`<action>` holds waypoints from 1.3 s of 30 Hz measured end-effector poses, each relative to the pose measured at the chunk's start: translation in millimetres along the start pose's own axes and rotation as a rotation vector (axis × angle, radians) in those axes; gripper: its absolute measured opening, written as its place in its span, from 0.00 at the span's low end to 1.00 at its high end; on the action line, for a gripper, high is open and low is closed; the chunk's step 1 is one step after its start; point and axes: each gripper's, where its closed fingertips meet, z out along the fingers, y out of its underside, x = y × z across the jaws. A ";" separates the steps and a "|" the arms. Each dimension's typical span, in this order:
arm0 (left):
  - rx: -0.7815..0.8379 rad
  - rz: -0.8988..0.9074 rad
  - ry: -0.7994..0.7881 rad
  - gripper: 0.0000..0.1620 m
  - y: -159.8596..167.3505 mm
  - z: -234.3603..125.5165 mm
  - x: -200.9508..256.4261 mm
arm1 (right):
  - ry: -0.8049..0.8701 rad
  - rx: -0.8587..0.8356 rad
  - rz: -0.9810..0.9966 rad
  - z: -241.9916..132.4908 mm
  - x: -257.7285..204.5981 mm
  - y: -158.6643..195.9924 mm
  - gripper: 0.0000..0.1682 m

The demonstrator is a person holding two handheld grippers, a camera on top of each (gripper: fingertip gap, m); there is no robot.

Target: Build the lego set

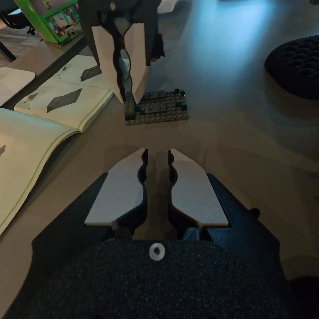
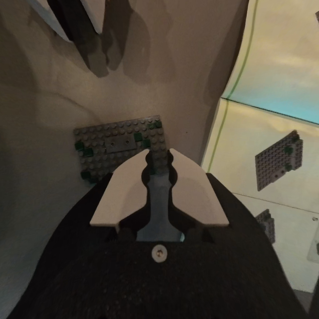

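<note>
A grey studded baseplate (image 1: 160, 117) (image 2: 96, 138) lies on the table with small dark green tiles (image 1: 180, 104) (image 2: 138, 136) and flat grey tiles (image 1: 153, 108) (image 2: 120, 144) on it. My right gripper (image 2: 159, 151) comes down from above in the left wrist view (image 1: 130, 101). It stands on the plate's corner nearest the booklet, its jaws closed around a narrow grey studded piece (image 2: 159, 160) (image 1: 129, 105) that sits on the plate. My left gripper (image 1: 158, 151) is open and empty, low over the table and short of the plate. It also shows in the right wrist view (image 2: 84, 36).
An open instruction booklet (image 1: 60, 103) (image 2: 259, 155) lies beside the plate. A green set box (image 1: 57, 25) stands at the back left. A black round textured object (image 1: 296, 69) sits at the right. A white object (image 1: 13, 81) lies beyond a dark table edge on the left. Spacing between my two grippers at the tips: around 12 cm. The black round textured object (image 1: 296, 69) sits 20 cm or so from the ends of my left fingers.
</note>
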 end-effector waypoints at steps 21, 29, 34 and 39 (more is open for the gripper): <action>0.133 -0.002 -0.073 0.02 -20.9 -16.3 -13.0 | 0.733 0.607 0.271 -135.5 -31.9 -27.8 0.00; 0.182 -0.007 -0.319 0.00 -57.6 -28.0 -54.1 | 1.027 0.593 0.408 -145.5 -20.2 39.0 0.00; 0.111 -0.061 -0.361 0.00 -72.7 5.2 -77.5 | 1.041 0.468 0.517 -131.8 18.1 82.2 0.00; -0.008 -0.184 -0.429 0.00 -53.6 48.7 -108.9 | 0.973 0.417 0.699 -108.4 15.7 110.0 0.00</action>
